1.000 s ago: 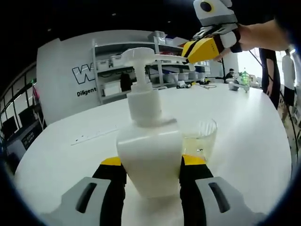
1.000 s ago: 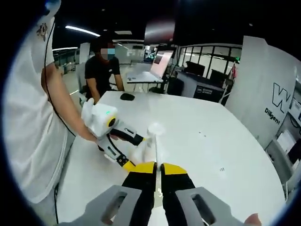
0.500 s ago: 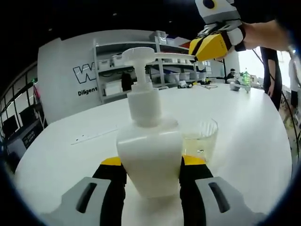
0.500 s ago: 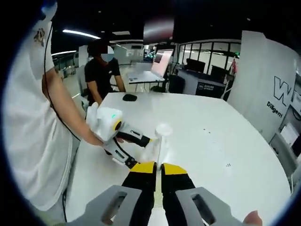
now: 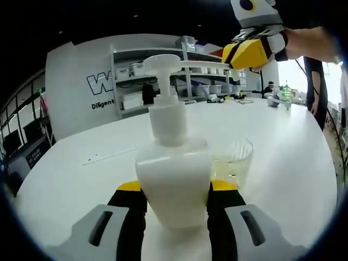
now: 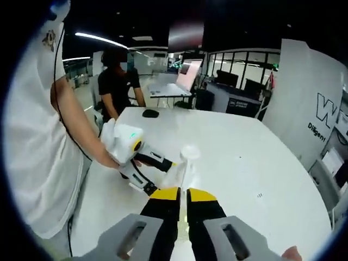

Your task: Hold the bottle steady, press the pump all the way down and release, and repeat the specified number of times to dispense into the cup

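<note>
A white pump bottle (image 5: pixel 173 179) stands on the white table (image 5: pixel 81 179), with my left gripper (image 5: pixel 174 187) shut on its body. Its pump head (image 5: pixel 163 62) is up, and the long nozzle points right over a clear cup (image 5: pixel 232 162) holding a little yellowish liquid. My right gripper (image 5: pixel 247 53) hovers at the nozzle's far end, jaws together. In the right gripper view, my right gripper (image 6: pixel 183 194) looks down on the pump head (image 6: pixel 189 151), and the left gripper (image 6: pixel 142 173), held by a hand, grips the bottle (image 6: pixel 174 176) from the left.
Shelving with bins (image 5: pixel 141 81) lines the wall beyond the table. Small items and a green bottle (image 5: pixel 285 92) sit at the table's far right. A person in black (image 6: pixel 119 81) is at the far end, near a dark mouse (image 6: pixel 150 113) and a laptop (image 6: pixel 185 76).
In the left gripper view my right gripper has drifted slightly up and to the right along the nozzle. The bottle, cup and left gripper have stayed put.
</note>
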{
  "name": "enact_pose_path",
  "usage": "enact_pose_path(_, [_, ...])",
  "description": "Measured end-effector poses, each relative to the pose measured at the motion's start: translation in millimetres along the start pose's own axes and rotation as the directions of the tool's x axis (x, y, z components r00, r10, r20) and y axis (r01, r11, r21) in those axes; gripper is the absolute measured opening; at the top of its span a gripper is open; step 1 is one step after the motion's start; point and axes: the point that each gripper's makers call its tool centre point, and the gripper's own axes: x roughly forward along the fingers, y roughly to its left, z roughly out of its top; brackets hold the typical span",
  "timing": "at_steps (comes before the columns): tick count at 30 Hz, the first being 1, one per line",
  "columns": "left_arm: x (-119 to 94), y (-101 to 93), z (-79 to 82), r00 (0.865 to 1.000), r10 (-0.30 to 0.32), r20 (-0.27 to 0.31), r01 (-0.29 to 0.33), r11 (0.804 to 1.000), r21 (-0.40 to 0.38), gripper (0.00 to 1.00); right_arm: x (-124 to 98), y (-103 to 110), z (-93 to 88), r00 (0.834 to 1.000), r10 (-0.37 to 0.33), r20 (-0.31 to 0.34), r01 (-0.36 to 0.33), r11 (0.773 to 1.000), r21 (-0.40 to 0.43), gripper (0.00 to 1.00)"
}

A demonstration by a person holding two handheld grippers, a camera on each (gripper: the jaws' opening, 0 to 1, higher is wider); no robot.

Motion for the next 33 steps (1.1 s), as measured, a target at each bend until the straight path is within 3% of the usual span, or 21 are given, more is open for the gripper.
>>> enact_pose_path(2, [0,-0.4,0.0,1.000,-0.001,-0.002,0.001,1.000,0.003,0.41,-8,-6,15.2,0.997,-0.029,0.067,0.029,1.000,-0.001,0.07])
enact_pose_path(3, [0,-0.4,-0.1,1.000,0.000,-0.002,0.000,1.000,-0.002,0.41,-12,-3,20.3,0.997,-0.007,0.081,0.001,0.997,0.072,0.05])
enact_pose_path(4, [0,-0.5,-0.1,1.000,-0.001,-0.002,0.001,1.000,0.001,0.41,-14,-4,22.6,0.997,-0.010,0.077,0.006,0.998,0.056,0.00])
enact_pose_path(5, [0,-0.4,0.0,1.000,-0.002,-0.004,0.002,1.000,-0.002,0.41,-15,-6,30.7,0.996,-0.016,0.093,0.020,0.999,-0.037,0.00])
enact_pose_path(7, [0,-0.4,0.1,1.000,-0.001,-0.005,0.001,1.000,-0.002,0.41,-13,-5,34.4,0.997,-0.012,0.073,0.009,0.999,0.041,0.00])
enact_pose_path(11, [0,-0.6,-0.2,1.000,-0.003,-0.008,0.003,1.000,-0.003,0.41,-2,-4,43.8,0.998,0.022,0.058,-0.021,1.000,-0.012,0.00])
enact_pose_path(21, [0,-0.3,0.0,1.000,-0.003,-0.011,0.003,1.000,-0.005,0.41,9,0,40.0,0.999,0.047,0.022,-0.047,0.999,0.014,0.00])
enact_pose_path(22, [0,-0.2,-0.1,1.000,-0.004,-0.011,0.004,1.000,-0.008,0.41,9,0,41.2,0.998,0.048,0.030,-0.047,0.999,-0.012,0.00])
enact_pose_path(23, [0,-0.3,-0.1,1.000,-0.004,-0.011,0.003,1.000,-0.006,0.41,10,1,38.8,0.998,0.057,0.017,-0.057,0.998,0.036,0.00])
enact_pose_path(27, [-1,-0.4,0.0,1.000,-0.004,-0.014,0.004,1.000,-0.006,0.41,14,0,39.0,0.998,0.061,0.006,-0.061,0.998,0.010,0.00])
enact_pose_path(33, [-1,-0.2,-0.1,1.000,-0.006,-0.018,0.006,1.000,-0.003,0.41,22,0,38.4,0.995,0.092,-0.040,-0.090,0.995,0.049,0.00])
